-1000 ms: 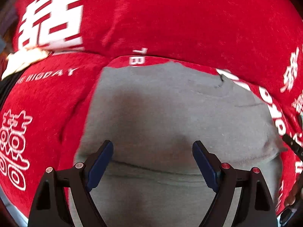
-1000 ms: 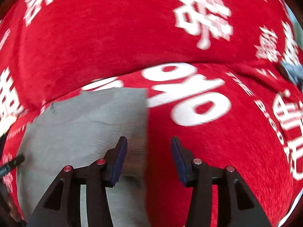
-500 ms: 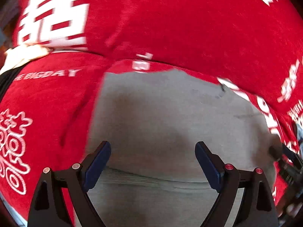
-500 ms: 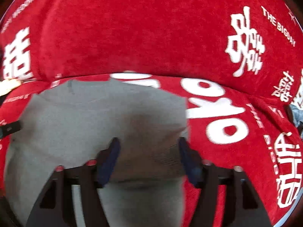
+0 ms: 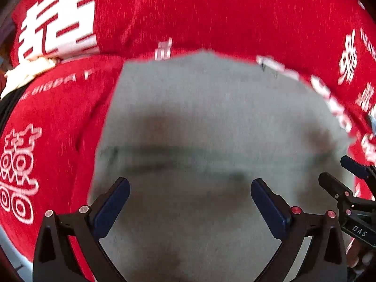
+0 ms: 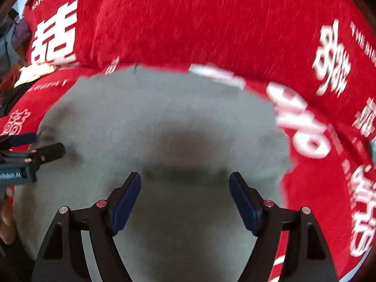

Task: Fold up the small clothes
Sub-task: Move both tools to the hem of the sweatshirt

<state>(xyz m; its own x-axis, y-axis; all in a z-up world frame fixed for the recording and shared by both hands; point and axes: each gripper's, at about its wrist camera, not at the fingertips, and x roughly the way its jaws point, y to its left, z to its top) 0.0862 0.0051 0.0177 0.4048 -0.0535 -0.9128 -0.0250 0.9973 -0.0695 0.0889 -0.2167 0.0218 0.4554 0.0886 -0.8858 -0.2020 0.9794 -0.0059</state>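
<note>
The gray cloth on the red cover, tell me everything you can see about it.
The gray cloth is plain, soft-looking knit fabric, with no print. It lies mostly flat on a red cover printed with white characters. A dark crease or fold line crosses it, with a shadow alongside. Its far edge looks uneven; the near edge runs out of frame. The left gripper and right gripper both sit open above it, holding nothing. Motion blur hides finer details such as seams.

Red printed cloth (image 5: pixel 211 18) covers surface; grey garment (image 5: pixel 211 122) flat on it.
</note>
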